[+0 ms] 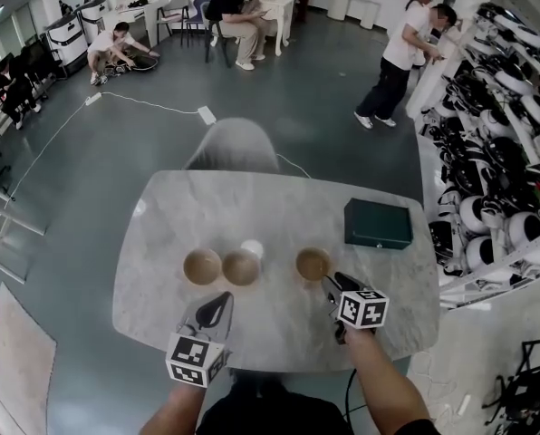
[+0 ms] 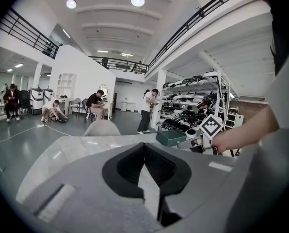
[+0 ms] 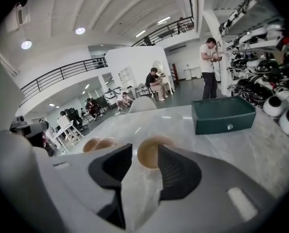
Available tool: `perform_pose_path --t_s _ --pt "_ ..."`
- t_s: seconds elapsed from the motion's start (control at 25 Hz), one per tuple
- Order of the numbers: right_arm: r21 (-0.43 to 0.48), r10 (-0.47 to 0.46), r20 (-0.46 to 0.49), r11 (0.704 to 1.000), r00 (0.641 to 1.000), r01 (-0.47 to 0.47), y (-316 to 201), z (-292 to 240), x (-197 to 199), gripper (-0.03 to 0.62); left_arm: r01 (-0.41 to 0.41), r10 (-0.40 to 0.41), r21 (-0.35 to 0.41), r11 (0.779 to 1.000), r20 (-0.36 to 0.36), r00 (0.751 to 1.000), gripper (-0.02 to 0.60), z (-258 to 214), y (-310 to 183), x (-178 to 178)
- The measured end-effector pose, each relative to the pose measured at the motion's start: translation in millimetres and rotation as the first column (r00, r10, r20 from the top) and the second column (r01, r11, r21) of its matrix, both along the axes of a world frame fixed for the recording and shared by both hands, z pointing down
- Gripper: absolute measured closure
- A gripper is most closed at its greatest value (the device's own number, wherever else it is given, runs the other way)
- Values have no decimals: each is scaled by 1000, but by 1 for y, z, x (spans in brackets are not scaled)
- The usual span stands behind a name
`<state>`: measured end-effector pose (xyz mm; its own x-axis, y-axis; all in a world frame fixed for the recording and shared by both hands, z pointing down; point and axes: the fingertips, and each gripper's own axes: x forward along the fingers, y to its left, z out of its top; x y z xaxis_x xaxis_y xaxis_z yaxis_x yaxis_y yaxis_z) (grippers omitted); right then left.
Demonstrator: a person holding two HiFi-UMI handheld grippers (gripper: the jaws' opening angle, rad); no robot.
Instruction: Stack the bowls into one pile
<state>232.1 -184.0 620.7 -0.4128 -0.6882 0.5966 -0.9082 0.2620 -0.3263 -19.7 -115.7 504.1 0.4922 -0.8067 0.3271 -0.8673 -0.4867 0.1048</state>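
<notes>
We hold a gripper in each hand over the near edge of a pale marble table (image 1: 161,234), and the three brown bowls sit in a row across its middle, none of them stacked yet. The left bowl (image 1: 202,266) and the middle bowl (image 1: 241,267) stand rim to rim, touching or nearly so, while the right bowl (image 1: 313,264) stands apart from them. A small white object (image 1: 252,247) sits just behind the middle bowl; we cannot tell what it is. Our left gripper (image 1: 217,308) hangs near the table's front edge, short of the two bowls on the left, with its jaws pressed together on nothing. Our right gripper (image 1: 333,285) has its jaws spread wide, and its tips are just beside the near rim of the right bowl; in the right gripper view that bowl (image 3: 152,151) shows in the gap beyond the tips, and the pads do not press on it. A dark green box (image 1: 378,224) lies on the far right part of the table, well apart from the bowls. A grey chair (image 1: 234,145) stands against the table's far side
</notes>
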Motion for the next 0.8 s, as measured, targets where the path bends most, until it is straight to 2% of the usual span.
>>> perform_pose_path --t_s 0.32,0.52,0.8 --pt "-166 89 11 982 996 -86 -25 61 17 424 -12 13 -12 1000 25 1000 577 10 -15 13" --pt "-230 171 40 960 985 -157 -38 85 29 424 -13 14 -26 1000 34 999 578 19 -21 17" --pt "-298 195 31 938 980 -177 -49 110 38 425 -8 10 -43 999 41 999 578 31 -26 23"
